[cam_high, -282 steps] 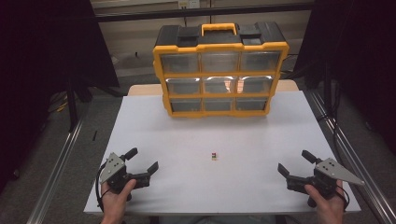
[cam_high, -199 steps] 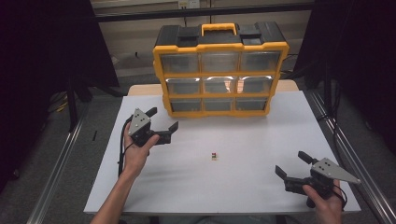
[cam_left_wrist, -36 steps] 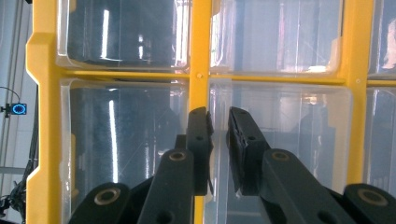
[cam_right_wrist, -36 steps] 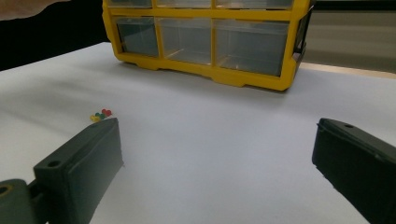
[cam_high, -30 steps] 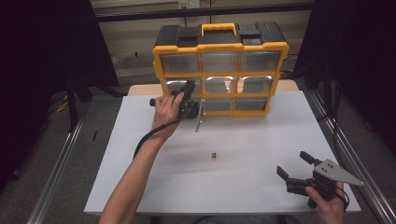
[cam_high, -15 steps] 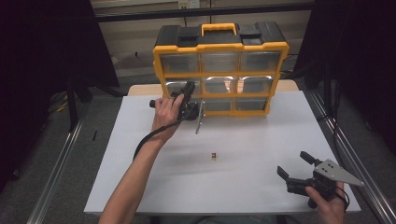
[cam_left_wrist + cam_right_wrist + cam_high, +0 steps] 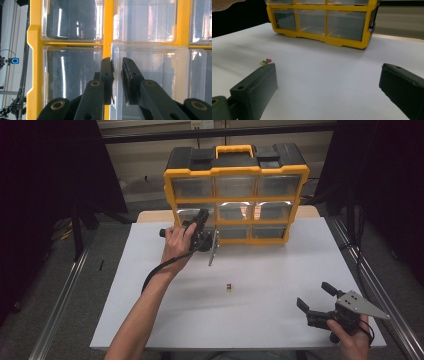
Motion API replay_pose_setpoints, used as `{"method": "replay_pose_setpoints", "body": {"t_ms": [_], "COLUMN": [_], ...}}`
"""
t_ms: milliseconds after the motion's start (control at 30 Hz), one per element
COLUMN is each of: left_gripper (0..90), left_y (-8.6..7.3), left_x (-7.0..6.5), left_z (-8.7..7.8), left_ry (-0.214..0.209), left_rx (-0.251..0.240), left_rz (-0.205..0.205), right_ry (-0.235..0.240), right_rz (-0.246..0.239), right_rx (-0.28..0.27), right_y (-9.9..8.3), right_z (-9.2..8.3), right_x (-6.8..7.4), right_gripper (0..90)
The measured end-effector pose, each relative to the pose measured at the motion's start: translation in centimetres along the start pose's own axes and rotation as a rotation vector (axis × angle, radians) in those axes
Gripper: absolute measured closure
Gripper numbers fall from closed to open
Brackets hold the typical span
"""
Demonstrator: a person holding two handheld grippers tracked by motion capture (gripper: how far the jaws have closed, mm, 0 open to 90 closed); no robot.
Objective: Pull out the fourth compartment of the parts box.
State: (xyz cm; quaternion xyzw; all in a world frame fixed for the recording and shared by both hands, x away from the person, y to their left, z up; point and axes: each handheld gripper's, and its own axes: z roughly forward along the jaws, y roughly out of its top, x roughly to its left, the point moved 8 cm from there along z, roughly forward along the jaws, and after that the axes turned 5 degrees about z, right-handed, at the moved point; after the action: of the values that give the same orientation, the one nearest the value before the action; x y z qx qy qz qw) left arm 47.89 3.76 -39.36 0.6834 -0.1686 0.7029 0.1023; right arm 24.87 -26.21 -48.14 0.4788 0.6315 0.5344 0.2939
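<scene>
Gripping the edge of a clear drawer (image 7: 155,75), by all signs the start of pulling it open; next move probably a straight draw away from the cabinet front, kept level so as not to twist the thin plastic out of the grip.

High view: left gripper (image 7: 203,218) up against the left part of the front of the yellow-and-black organiser (image 7: 235,170), centre top of the frame, rolled on its side with its grey plate edge-on; exact drawer hard to tell from here; right gripper (image 7: 312,294) at lower right, jaws wide apart, holding nothing, low over the white table (image 7: 280,320); tiny coloured beads (image 7: 228,286) at mid-frame, well apart from both.

Left gripper view: black jaws nearly together, clamped on the see-through edge of the drawer just right of a yellow divider (image 7: 108,30); glossy, faintly scratched plastic, rounded corners, seemingly empty.

Right gripper view: matte, blocky black jaws at lower left and lower right, far apart; red, green and yellow beads just beyond the left-hand jaw; smooth matte tabletop; organiser's hard yellow frame across the top.
</scene>
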Motion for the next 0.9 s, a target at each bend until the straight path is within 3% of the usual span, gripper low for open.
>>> {"method": "replay_pose_setpoints", "body": {"t_ms": [67,100,133,367,533,633,700,900], "left_gripper": [80.2,80.2,80.2,80.2,80.2,80.2,80.2,80.1], "left_y": [0.15,0.15,-0.01,0.26,0.23,0.39,0.26,0.36], "left_x": [0.01,0.01,-0.08,-0.16,-0.05,-0.14,-0.15,-0.22], "left_z": [-0.02,-0.02,-0.29,-0.38,-0.74,-0.67,-0.94,-1.0], "left_ry": [0.013,0.013,-0.001,0.005,0.008,0.014,0.007,0.002], "left_rx": [-0.022,-0.022,0.009,-0.019,-0.008,-0.031,0.003,-0.01], "left_rz": [-0.006,-0.006,-0.002,-0.03,0.008,-0.011,0.011,0.003], "right_ry": [0.0,0.0,0.003,0.0,0.001,-0.001,0.0,0.0], "right_rz": [0.0,0.0,0.002,0.0,0.005,0.002,0.006,0.017], "right_rx": [0.0,0.0,0.003,0.0,0.002,-0.001,0.002,0.001], "right_y": [0.0,0.0,-0.02,0.0,-0.01,0.01,0.0,0.01], "right_z": [0.0,0.0,-0.02,0.0,-0.04,-0.01,-0.04,-0.04], "right_x": [0.0,0.0,0.01,0.0,0.03,-0.02,0.01,-0.08], "right_gripper": [1.4,1.4,1.4,1.4,1.4,1.4,1.4,1.4]}}
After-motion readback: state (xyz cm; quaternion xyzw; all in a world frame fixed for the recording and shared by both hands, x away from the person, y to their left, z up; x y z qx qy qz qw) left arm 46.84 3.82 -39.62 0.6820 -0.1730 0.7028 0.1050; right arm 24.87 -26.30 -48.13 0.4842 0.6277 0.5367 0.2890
